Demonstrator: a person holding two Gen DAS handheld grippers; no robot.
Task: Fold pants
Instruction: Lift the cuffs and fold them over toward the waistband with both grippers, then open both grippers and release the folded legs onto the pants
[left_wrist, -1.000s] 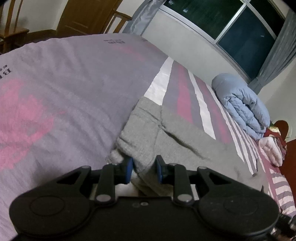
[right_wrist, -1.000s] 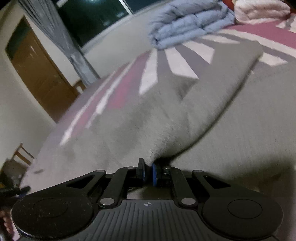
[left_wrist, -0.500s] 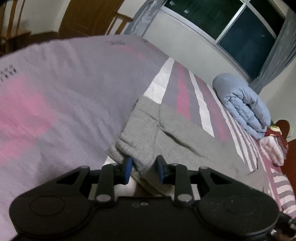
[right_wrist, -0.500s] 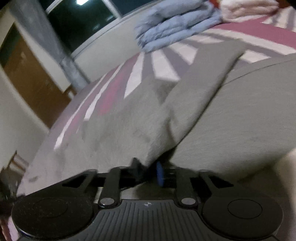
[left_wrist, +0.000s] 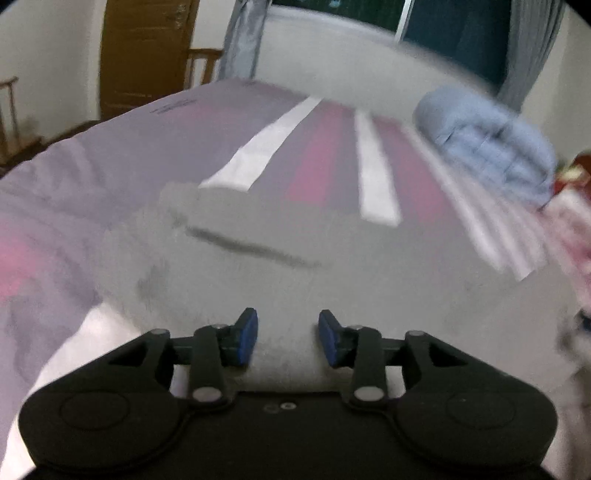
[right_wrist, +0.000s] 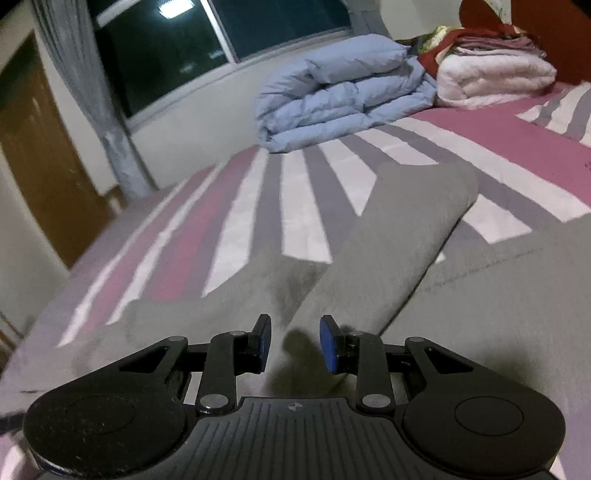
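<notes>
The grey pants (right_wrist: 388, 236) are laid out across the bed (right_wrist: 517, 133), on a sheet striped in pink, white and grey. In the right wrist view, one folded leg is seen running up and to the right over the stripes, with more grey cloth spread to the left and right of it.

The right gripper (right_wrist: 295, 341) is held just above the cloth near that leg's lower end. Its jaws are parted, nothing is pinched between the blue pads, and a dark shadow is cast on the fabric below the gap.

The left wrist view is heavily blurred. The left gripper (left_wrist: 288, 338) is seen with its jaws opening; pale grey cloth fills the space between the blue pads, but it cannot be told whether the pads touch it.

At the far side of the bed a folded blue duvet (right_wrist: 343, 99) is stacked against the wall under a dark window (right_wrist: 221, 40). Just to its right a white quilt (right_wrist: 495, 77) is piled, with red and purple bedding on top. Grey curtains (right_wrist: 99, 92) are hung beside the window. A brown wooden door (left_wrist: 147, 51) is set in the wall beyond the bed's far end, and a wooden chair (left_wrist: 203, 66) is seen beside it.
</notes>
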